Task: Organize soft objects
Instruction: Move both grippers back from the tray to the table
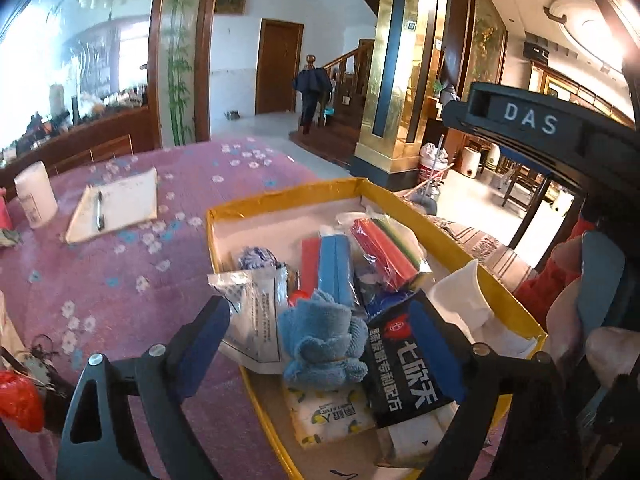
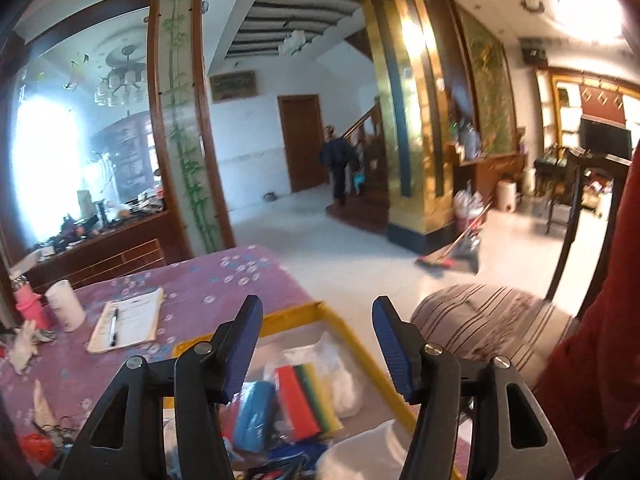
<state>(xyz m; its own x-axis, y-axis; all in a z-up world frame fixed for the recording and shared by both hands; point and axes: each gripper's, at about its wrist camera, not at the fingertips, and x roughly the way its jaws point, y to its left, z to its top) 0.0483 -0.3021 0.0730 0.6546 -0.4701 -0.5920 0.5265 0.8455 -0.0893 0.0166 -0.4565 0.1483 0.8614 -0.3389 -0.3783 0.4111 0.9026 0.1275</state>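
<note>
**Inspector A:** Status of the grippers?

**Inspector B:** Left gripper [image 1: 320, 328] stands wide, nothing pressed between its pads; the blue towel [image 1: 324, 344] sits between the fingers, untouched as far as I can judge. Right gripper [image 2: 316, 344] is parted and empty, raised above the yellow box [image 1: 280, 204].

**Inspector A:** Location of the towel?

**Inspector B:** Inside the box, near corner, resting on a lemon-print tissue pack [image 1: 328, 412]; a black packet [image 1: 408, 372] lies just beside it; the box stands on the purple tablecloth [image 1: 120, 264].

**Inspector A:** Orientation?

**Inspector B:** Bunched, no clear front; its longer run appears to lie across the jaws.

**Inspector A:** Recommendation for the step?

**Inspector B:** In my judgement the towel is placed; withdraw straight back and upward so no pad snags the pile; keep clear of the black packet; hold the right gripper away from the sponge bundle [image 2: 308, 400].
</note>
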